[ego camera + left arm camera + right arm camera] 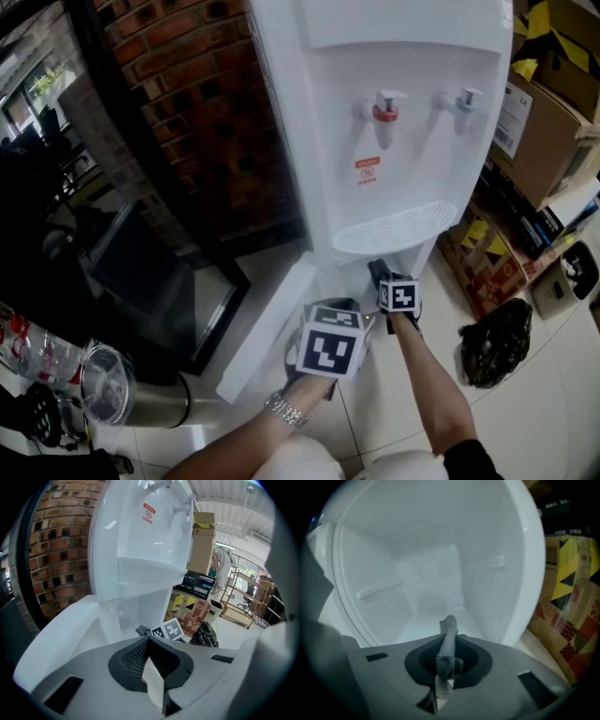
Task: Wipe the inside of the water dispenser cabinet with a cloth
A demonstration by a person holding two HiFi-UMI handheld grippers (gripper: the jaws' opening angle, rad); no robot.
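Note:
The white water dispenser [394, 122] stands upright, and its lower cabinet door [267, 328] hangs open to the left. My right gripper [380, 272] reaches in at the cabinet mouth under the drip tray, shut on a grey cloth [449, 637]. In the right gripper view [445, 667] the cloth sticks up from the jaws in front of the bare white cabinet interior [431, 578]. My left gripper [339, 309] hovers just left of it, outside the cabinet. Its jaws [152, 677] look shut with nothing between them. The left gripper view also catches the cloth [142, 630] by the right gripper's marker cube.
Cardboard boxes [544, 122] are stacked right of the dispenser, with a black plastic bag [495, 342] and a small white bin [572, 277] on the tiled floor. A brick wall [206, 112] and a dark glass panel lie left; a steel canister [141, 394] sits at lower left.

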